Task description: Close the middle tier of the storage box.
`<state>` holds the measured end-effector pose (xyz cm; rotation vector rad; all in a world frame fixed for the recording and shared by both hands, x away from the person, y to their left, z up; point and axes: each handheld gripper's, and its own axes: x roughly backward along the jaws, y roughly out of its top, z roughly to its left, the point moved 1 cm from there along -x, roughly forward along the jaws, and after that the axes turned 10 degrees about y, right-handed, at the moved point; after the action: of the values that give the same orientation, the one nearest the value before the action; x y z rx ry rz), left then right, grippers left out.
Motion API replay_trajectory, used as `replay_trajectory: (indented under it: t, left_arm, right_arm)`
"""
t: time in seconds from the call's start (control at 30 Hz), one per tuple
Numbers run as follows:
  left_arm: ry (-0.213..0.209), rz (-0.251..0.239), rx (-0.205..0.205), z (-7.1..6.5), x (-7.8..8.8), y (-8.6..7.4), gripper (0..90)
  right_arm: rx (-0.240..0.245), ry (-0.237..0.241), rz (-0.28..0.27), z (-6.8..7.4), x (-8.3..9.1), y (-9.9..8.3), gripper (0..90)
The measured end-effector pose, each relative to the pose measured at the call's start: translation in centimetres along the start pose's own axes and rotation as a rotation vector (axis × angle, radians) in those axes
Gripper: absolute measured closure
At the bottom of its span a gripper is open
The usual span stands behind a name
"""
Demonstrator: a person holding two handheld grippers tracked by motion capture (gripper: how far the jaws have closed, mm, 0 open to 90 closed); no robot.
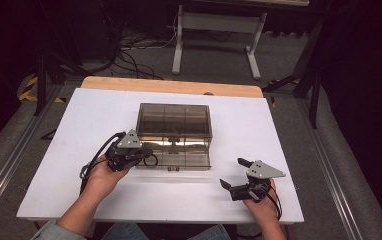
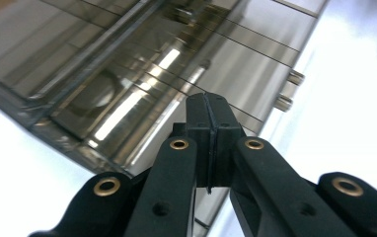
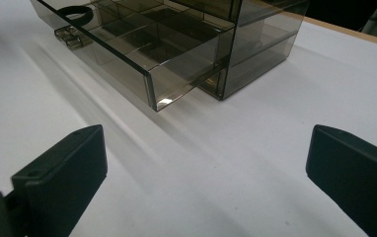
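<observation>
Two grippers work around a smoked transparent drawer box (image 1: 175,125) that sits mid-surface on the white surface (image 1: 79,150), its lower drawer (image 3: 142,59) pulled partway out toward the person. The left gripper (image 2: 209,126) has its jaws pressed together with nothing between them, tips right against the drawer's near left corner. The right gripper (image 1: 235,175) rests well apart at the near right, jaws wide and empty over bare surface.

Judging by the thin clear walls and dividers, the box is hard plastic: light, stiff and slick, likely to slide on the smooth surface if pushed unevenly, and prone to crack under a hard pinch. The small handle (image 3: 68,35) at the middle of the drawer front is the natural hold for pulling; for pushing it home, a flat press on the front panel should serve, probably with the other gripper steadying the housing.

Open room is generous to the right and in front of the box. The surface's near edge is close behind both hands, so sliding the whole box toward the person deserves care.
</observation>
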<state>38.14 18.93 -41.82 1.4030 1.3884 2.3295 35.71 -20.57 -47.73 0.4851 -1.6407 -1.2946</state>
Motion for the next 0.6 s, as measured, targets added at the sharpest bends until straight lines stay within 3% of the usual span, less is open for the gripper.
replay_trajectory:
  t: [0.3,0.6]
  left_arm:
    - [-0.066,0.031,-0.089,-1.5,0.0,0.8,89.4]
    - [-0.100,0.063,-0.120,-2.2,-0.3,0.9,89.4]
  right_arm:
    - [-0.001,0.003,0.001,0.0,0.0,0.0,2.7]
    - [-0.002,0.004,0.000,0.0,0.0,0.0,2.7]
